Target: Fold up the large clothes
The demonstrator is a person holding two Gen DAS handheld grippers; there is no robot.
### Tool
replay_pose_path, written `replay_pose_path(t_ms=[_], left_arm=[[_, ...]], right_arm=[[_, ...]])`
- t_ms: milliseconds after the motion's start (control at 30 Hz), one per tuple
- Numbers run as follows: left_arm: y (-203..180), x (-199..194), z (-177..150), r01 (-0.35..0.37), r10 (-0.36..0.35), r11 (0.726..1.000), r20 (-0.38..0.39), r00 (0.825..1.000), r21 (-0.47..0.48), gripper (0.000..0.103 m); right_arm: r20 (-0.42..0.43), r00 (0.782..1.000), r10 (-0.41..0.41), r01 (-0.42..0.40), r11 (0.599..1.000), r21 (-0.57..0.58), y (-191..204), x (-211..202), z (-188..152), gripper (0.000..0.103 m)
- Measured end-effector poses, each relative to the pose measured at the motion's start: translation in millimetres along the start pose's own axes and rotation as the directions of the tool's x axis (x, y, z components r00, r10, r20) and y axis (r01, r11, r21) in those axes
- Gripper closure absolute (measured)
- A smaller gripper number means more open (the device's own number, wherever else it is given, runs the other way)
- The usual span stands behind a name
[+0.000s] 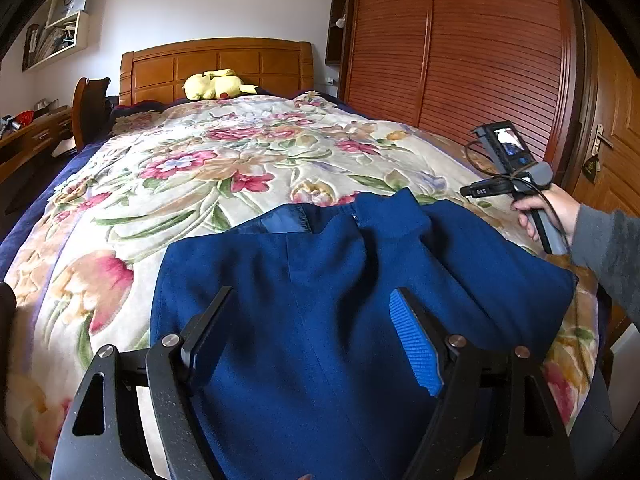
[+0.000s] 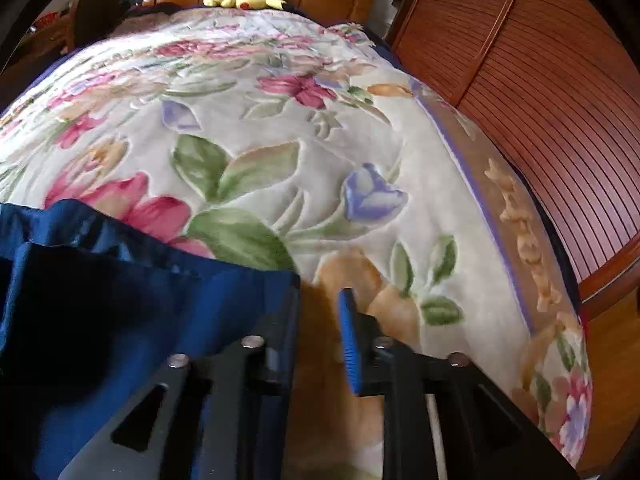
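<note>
A large dark blue garment lies partly folded on the floral bedspread, collar end toward the headboard. My left gripper is open and empty, hovering over the garment's near part. My right gripper is open with a narrow gap, at the garment's right edge, over the floral bedspread; nothing sits between its fingers. The right gripper's handle and the hand holding it also show in the left wrist view, right of the garment.
A yellow plush toy lies by the wooden headboard. A wooden slatted wardrobe runs along the right side of the bed. A desk and chair stand to the left.
</note>
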State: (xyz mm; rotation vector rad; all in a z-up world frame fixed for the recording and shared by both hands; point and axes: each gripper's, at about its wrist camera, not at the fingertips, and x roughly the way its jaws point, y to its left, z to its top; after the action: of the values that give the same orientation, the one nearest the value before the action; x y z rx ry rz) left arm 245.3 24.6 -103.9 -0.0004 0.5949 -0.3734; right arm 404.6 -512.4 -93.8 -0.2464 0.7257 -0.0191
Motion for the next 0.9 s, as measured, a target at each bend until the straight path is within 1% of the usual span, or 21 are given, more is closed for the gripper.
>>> replay_pose_path(t_ms=[100,200,333,467,567,733,767,833,900], left_arm=[[-1,0,0,-0.004,0.004,1.000,-0.001,1.000,0.005,0.024],[0,-1,-1,-0.009,0.009,1.000,-0.005,1.000,0.003,0.024],[-4,-6,0,-0.012,0.012,1.000,0.004,1.000,0.003,0.024],[-10,-10,-3,-0.023,0.022,0.999,0.010,1.000,0.027,0.024],[-15,-12,-6,-0.030,0.030,0.999,0.012,0.999,0.042,0.024],[-25,-16,-12,-0.033,0.032,0.997,0.010,0.999,0.069,0.024],[-27,-18,-14,-0.030,0.030,0.997,0.011,0.999,0.073,0.025],[-32,-22,-16,-0.026,0.025,0.996,0.013,1.000,0.083,0.024],[-37,-26,-20,-0.027,0.025,0.995,0.014,1.000,0.093,0.024]], right_arm=[[0.039,0.994,0.105,-0.106,0.994,0.017,10,-29,-14,0.076],[0.057,0.982,0.181,-0.180,0.983,-0.016,22,-48,-31,0.076],[0.061,0.965,0.255,-0.252,0.966,-0.057,32,-75,-59,0.076],[0.070,0.947,0.313,-0.305,0.946,-0.107,40,-109,-84,0.076],[0.073,0.939,0.337,-0.327,0.938,-0.117,36,-134,-106,0.075],[0.073,0.934,0.351,-0.339,0.931,-0.138,21,-166,-140,0.060],[0.067,0.938,0.339,-0.328,0.934,-0.140,20,-172,-143,0.057],[0.058,0.948,0.313,-0.303,0.943,-0.137,13,-179,-154,0.056],[0.046,0.951,0.306,-0.299,0.947,-0.116,5,-183,-165,0.055]])
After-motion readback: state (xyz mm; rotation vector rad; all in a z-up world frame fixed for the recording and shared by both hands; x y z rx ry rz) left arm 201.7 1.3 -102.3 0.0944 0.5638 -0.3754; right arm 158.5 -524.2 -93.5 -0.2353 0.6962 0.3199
